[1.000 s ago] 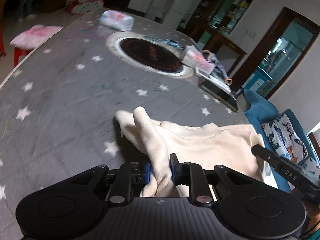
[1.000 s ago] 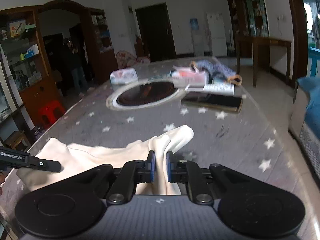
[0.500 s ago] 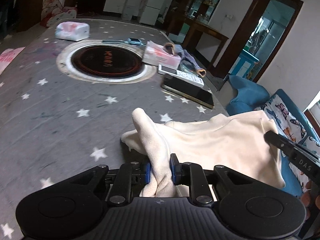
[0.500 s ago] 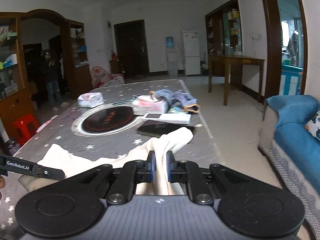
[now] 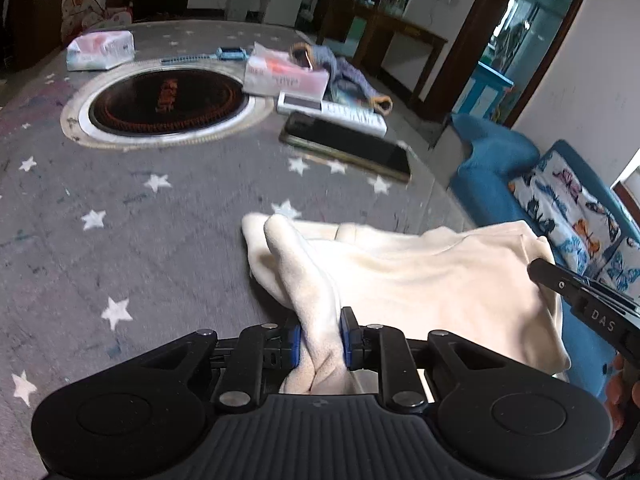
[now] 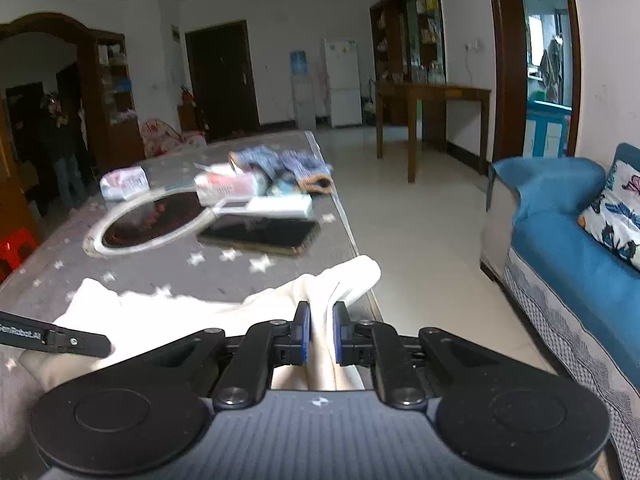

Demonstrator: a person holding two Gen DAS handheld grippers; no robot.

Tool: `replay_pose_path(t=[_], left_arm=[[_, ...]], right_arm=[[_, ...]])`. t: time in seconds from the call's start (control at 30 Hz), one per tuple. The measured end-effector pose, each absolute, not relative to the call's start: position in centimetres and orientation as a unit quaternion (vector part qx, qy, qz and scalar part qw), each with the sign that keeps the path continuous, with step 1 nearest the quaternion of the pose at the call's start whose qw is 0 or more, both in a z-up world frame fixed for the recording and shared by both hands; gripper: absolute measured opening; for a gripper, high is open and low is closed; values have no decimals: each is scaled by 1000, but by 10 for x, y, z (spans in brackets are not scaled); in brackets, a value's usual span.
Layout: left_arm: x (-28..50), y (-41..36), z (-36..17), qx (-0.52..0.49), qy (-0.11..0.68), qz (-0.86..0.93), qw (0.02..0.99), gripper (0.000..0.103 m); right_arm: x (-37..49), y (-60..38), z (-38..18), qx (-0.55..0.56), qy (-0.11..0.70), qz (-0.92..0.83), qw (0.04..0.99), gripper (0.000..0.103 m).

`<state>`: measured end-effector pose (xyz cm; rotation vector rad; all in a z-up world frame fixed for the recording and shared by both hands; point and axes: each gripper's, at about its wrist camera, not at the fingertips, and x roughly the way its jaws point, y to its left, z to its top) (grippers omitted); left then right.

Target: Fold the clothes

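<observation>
Table (image 5: 168, 216) wore grey star-print cover, round black inset cooktop (image 5: 164, 98) upper left. Cream garment (image 5: 432, 280) lay lower centre-right, draped off table edge. Left tongs (image 5: 320, 338) pinched one bunched corner; right tongs (image 6: 320, 334) pinched another. Blue sofa (image 6: 568, 248) right, tiled floor (image 6: 416, 216) centre.

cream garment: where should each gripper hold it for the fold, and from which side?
By its two end corners, as now: left gripper pinches the bunched corner of the cream garment over the table, right gripper the opposite corner. Come from the near edge; the cloth spans flat between them.
</observation>
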<state>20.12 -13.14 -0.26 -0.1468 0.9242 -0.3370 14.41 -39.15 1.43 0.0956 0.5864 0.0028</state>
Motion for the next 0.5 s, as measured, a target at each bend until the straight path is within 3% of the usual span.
replay_pose_path(t=[0.33, 0.5], left_arm=[[200, -126, -14, -65, 460, -168, 869, 23], [202, -124, -12, -54, 458, -159, 873, 36]], right_arm=[[150, -399, -10, 41, 326, -9, 945, 11], [153, -400, -14, 35, 337, -17, 941, 18]])
